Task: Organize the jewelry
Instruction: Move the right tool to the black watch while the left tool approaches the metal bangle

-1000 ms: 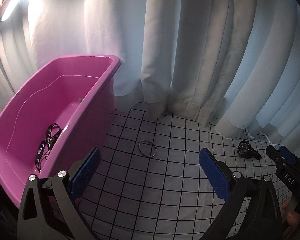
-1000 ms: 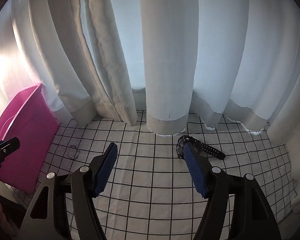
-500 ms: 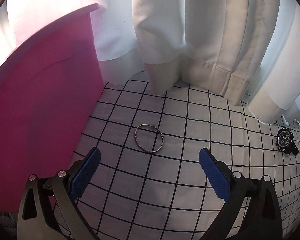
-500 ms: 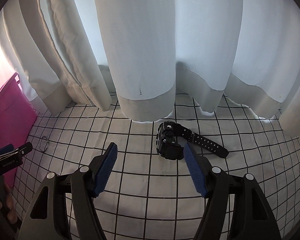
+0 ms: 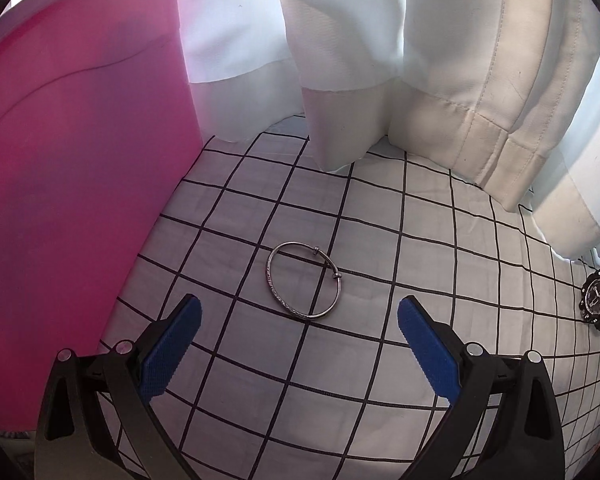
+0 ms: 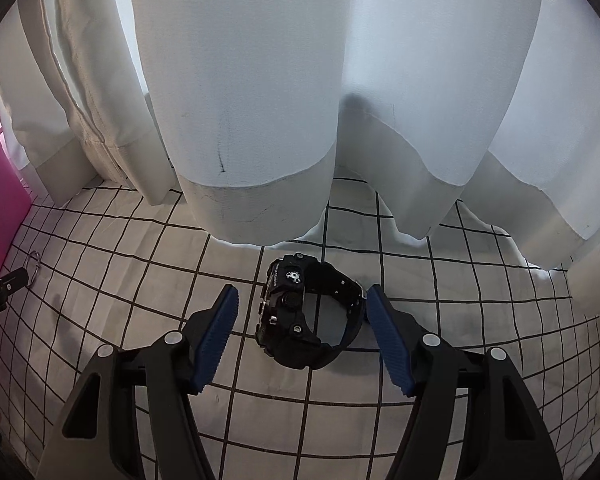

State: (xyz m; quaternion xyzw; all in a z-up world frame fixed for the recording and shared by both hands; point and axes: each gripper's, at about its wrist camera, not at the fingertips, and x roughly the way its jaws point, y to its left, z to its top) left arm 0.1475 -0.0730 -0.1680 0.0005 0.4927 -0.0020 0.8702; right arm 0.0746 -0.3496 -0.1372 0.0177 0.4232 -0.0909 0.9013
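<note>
The work surface is a white cloth with a black grid (image 5: 380,360), bounded at the far side by white curtains (image 5: 380,60) whose hems rest on the cloth. A pink plastic tub (image 5: 72,180) stands at the left edge of the cloth; from the left wrist view only its outer wall is visible and its contents cannot be seen. The left gripper (image 5: 300,344) is spread wide with nothing between its blue pads (image 5: 172,344); it grasps nothing. A thin silver bangle (image 5: 305,282) lies flat on the cloth just ahead of this gripper, roughly centred between the two fingers, apart from both pads and near the tub wall without touching it. In the right wrist view the same bangle appears small at the far left, beside the tub and just by the tip of the left gripper. The right gripper (image 6: 302,324) is also released, its jaws standing apart. A black wristwatch (image 6: 296,312) lies on the cloth between its fingers, resting on its side with the strap curled in a loop and the case toward the left finger. The left pad is clear of the watch; the strap reaches right up to the right pad (image 6: 384,328), and contact there cannot be confirmed. The watch sits just in front of a curtain hem. From the left wrist view the watch shows at the far right edge, well apart from the bangle.
</note>
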